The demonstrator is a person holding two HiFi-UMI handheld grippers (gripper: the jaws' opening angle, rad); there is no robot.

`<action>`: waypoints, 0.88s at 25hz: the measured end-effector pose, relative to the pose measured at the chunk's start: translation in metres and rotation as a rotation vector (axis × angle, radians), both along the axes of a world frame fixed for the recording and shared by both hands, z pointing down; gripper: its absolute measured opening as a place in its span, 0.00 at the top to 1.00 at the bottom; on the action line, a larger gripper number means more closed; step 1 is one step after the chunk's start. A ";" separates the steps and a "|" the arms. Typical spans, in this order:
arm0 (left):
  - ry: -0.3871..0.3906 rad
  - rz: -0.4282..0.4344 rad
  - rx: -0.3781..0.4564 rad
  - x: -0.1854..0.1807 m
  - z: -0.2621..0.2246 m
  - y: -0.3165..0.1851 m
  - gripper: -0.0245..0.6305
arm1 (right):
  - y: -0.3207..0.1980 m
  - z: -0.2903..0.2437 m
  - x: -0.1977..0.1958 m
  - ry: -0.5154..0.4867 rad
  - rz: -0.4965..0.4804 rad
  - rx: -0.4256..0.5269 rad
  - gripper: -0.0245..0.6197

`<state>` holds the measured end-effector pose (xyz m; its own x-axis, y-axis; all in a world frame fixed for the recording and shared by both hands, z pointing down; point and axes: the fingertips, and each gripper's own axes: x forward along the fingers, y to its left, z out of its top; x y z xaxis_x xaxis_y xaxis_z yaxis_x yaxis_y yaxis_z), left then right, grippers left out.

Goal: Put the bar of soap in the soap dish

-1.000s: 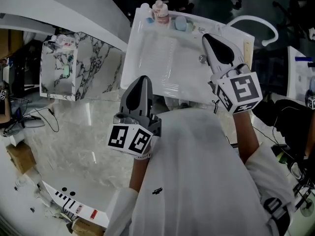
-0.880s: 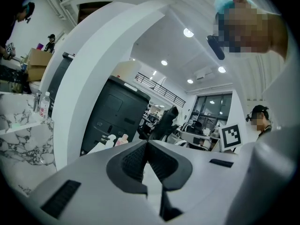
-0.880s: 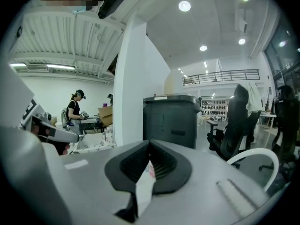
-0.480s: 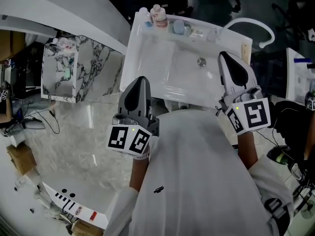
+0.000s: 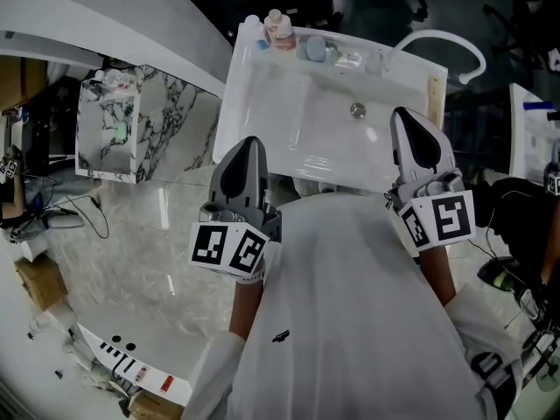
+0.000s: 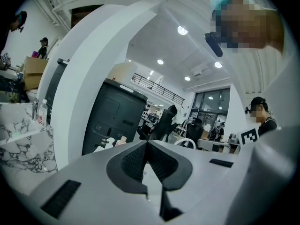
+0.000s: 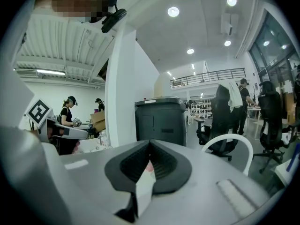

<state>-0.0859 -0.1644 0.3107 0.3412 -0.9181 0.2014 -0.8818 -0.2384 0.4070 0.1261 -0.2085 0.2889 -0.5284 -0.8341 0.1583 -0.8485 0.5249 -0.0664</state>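
Observation:
A white sink (image 5: 262, 112) stands in front of me in the head view. On its back ledge lies a pale blue rounded piece (image 5: 314, 49), likely the soap, beside a small clear item (image 5: 351, 59); I cannot tell whether it rests in a dish. My left gripper (image 5: 251, 141) hangs at the sink's near left edge, shut and empty. My right gripper (image 5: 403, 112) is over the sink's near right part, also shut with nothing between its fingers. Both gripper views look out level over the room, with the left gripper (image 6: 146, 144) and the right gripper (image 7: 150, 144) closed tip to tip.
Bottles (image 5: 280, 26) stand at the sink's back left corner and a drain (image 5: 357, 109) sits in the basin. A marble-patterned cabinet (image 5: 166, 129) is at the left. A white chair back (image 5: 455, 46) curves behind the sink. People work in the background.
My right gripper has drawn back from over the basin toward the sink's near right edge. The left gripper has stayed where it was.

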 end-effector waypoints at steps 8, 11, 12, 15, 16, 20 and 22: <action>-0.013 -0.008 -0.009 0.001 0.003 0.004 0.96 | 0.005 0.006 -0.007 -0.030 -0.017 -0.021 0.94; -0.013 -0.008 -0.007 0.000 0.003 0.006 0.96 | 0.006 0.005 -0.009 -0.032 -0.022 -0.019 0.94; -0.012 -0.008 -0.007 0.000 0.003 0.006 0.96 | 0.006 0.005 -0.010 -0.034 -0.026 -0.021 0.94; -0.011 -0.005 -0.006 0.001 0.002 0.006 0.96 | 0.006 0.006 -0.013 -0.049 -0.036 -0.037 0.94; -0.011 -0.003 -0.006 0.001 0.002 0.006 0.96 | 0.007 0.006 -0.014 -0.048 -0.038 -0.039 0.94; -0.007 -0.001 -0.003 0.001 0.001 0.007 0.96 | 0.009 0.005 -0.016 -0.045 -0.039 -0.039 0.94; -0.006 -0.001 -0.004 0.000 0.002 0.008 0.96 | 0.010 0.005 -0.016 -0.045 -0.039 -0.038 0.94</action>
